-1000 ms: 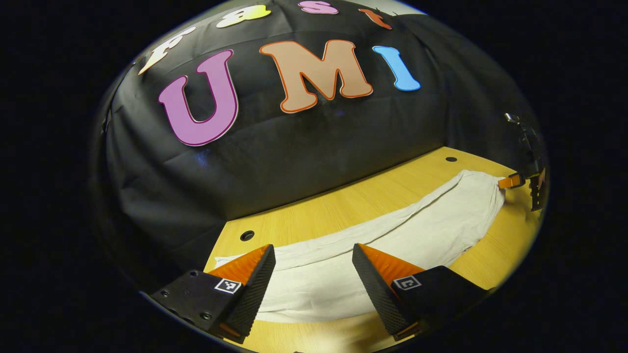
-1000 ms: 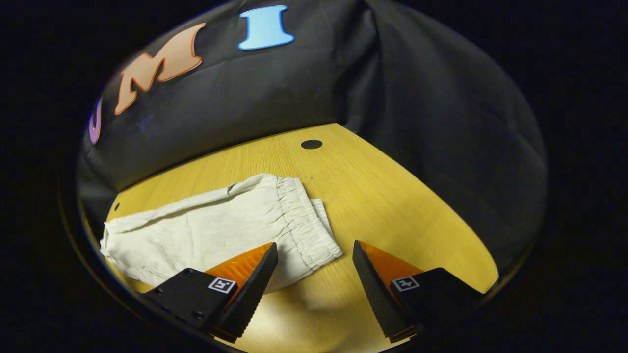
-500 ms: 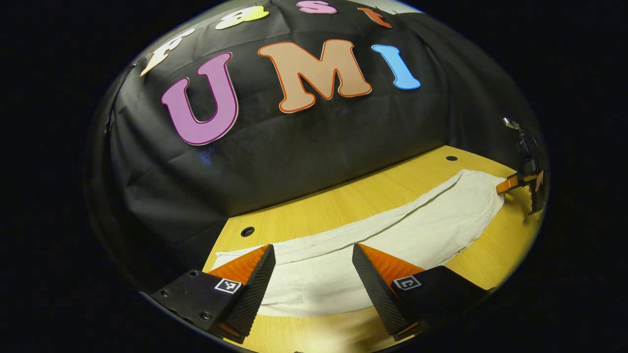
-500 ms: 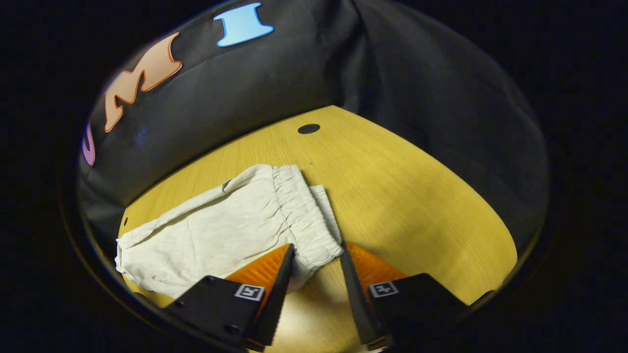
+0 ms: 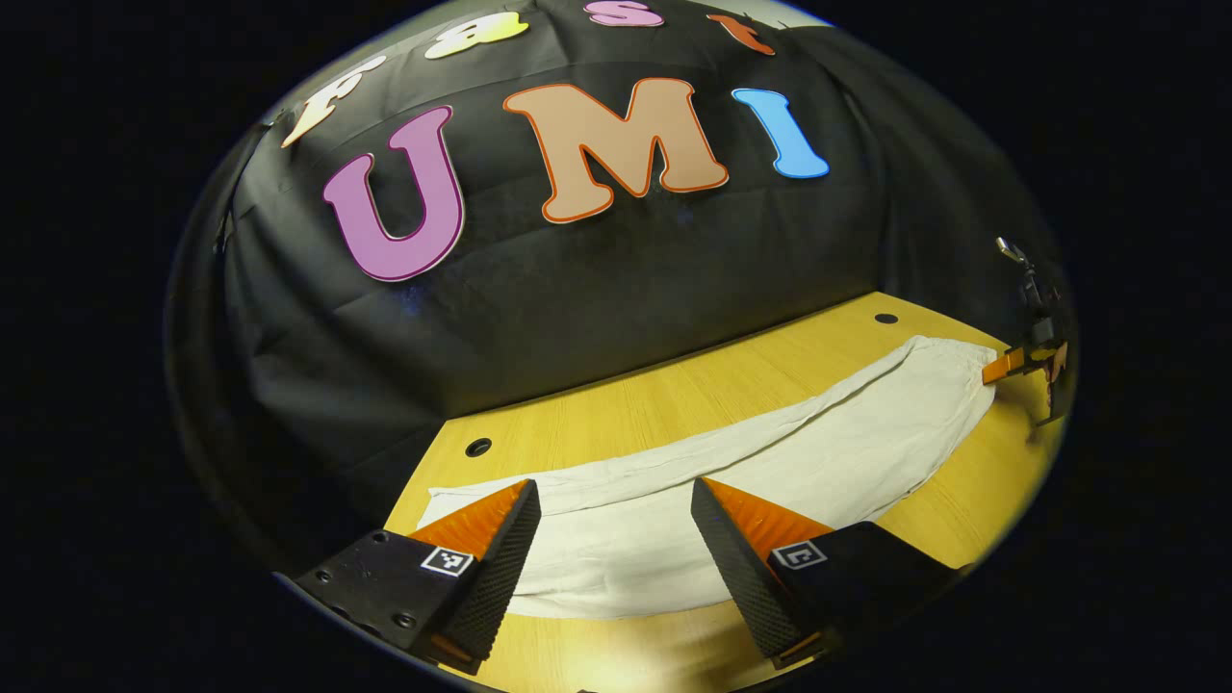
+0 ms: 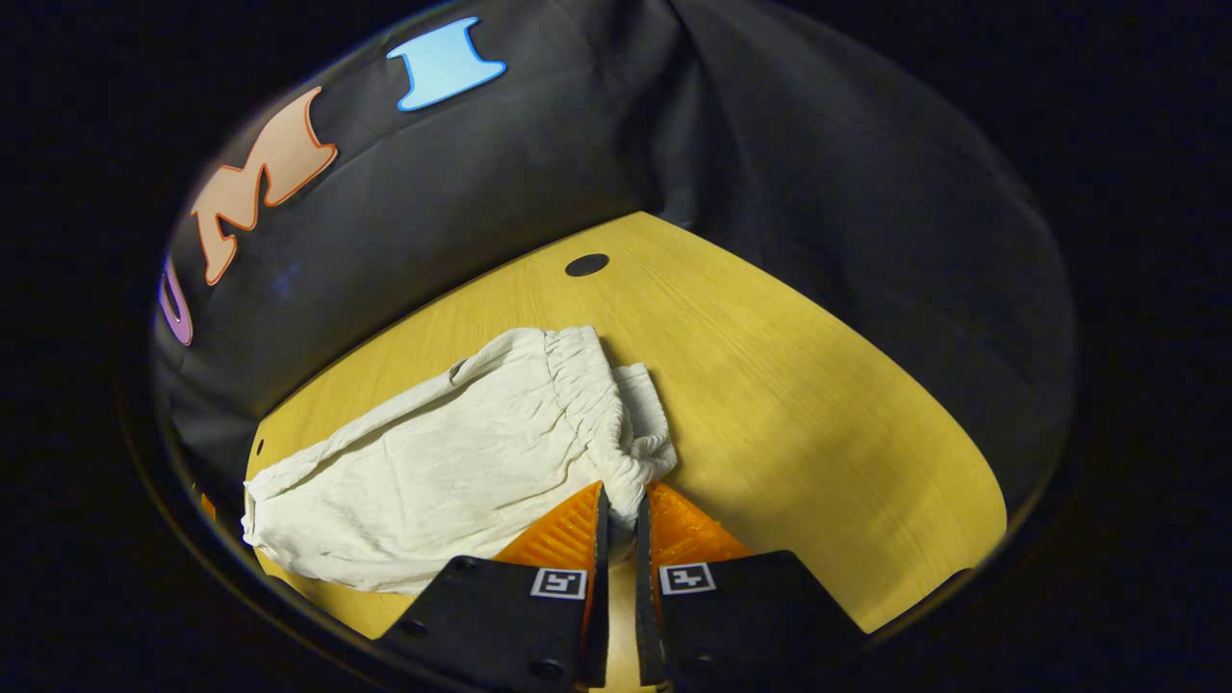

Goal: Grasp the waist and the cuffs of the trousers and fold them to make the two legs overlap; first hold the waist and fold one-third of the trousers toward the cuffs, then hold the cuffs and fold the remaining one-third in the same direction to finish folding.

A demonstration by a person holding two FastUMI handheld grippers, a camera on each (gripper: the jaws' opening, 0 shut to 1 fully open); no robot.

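Since a second earlier the right tongs (image 6: 617,505) had closed from wide apart to a narrow gap, pinching the gathered waist (image 6: 616,433) of the pale trousers (image 6: 452,472), which bunched up just ahead of their tips. Cuff-end cloth (image 5: 616,549) lay flat on the worktop (image 6: 799,404) between the left tongs (image 5: 613,496), which gaped wide, holding nothing.

Warm light pools on the table (image 6: 799,385), the booth wall (image 5: 577,289) stays dim, and fisheye edges bend, perhaps slightly soft.
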